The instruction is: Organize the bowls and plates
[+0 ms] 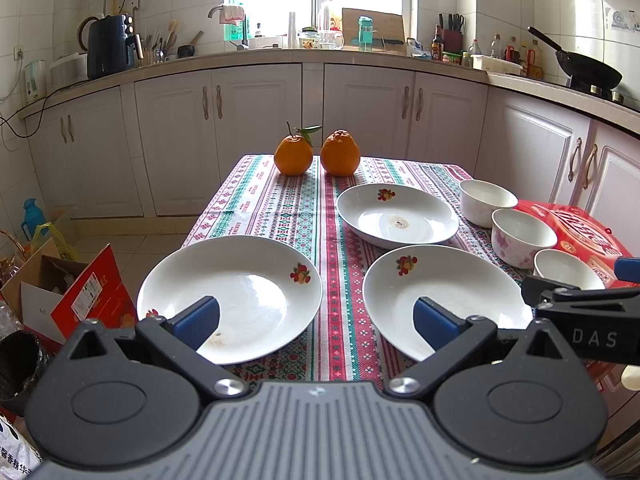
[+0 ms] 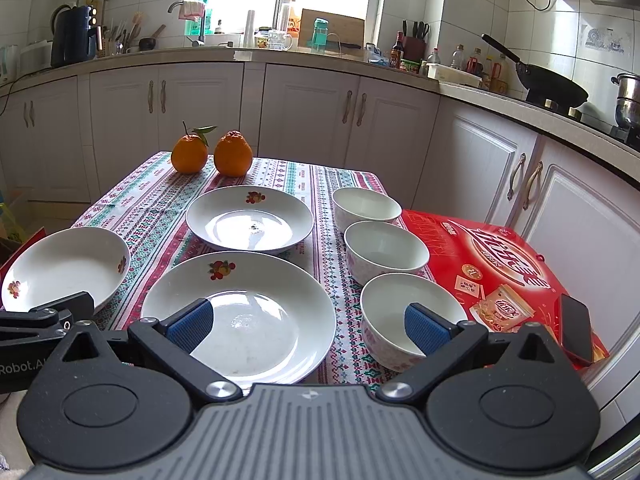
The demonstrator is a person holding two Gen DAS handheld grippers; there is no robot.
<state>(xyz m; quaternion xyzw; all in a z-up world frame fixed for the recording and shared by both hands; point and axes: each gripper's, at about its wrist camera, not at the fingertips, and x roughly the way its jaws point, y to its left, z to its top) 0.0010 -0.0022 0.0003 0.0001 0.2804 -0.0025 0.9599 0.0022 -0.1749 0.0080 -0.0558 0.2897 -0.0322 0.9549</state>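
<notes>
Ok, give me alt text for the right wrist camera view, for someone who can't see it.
The open right gripper hovers over a patterned tablecloth holding three white plates, the nearest plate just ahead, and a row of three white bowls on the right. Two oranges sit at the far edge, and a phone lies on a red box.

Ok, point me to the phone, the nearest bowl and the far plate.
phone [image 2: 576, 328]: right wrist view, middle of its dark screen.
nearest bowl [image 2: 384, 304]: right wrist view, inner wall.
far plate [image 2: 224, 216]: right wrist view, bare left rim.

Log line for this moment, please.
left gripper: open, empty | right gripper: open, empty | plates: three, unstacked | bowls: three, unstacked
</notes>
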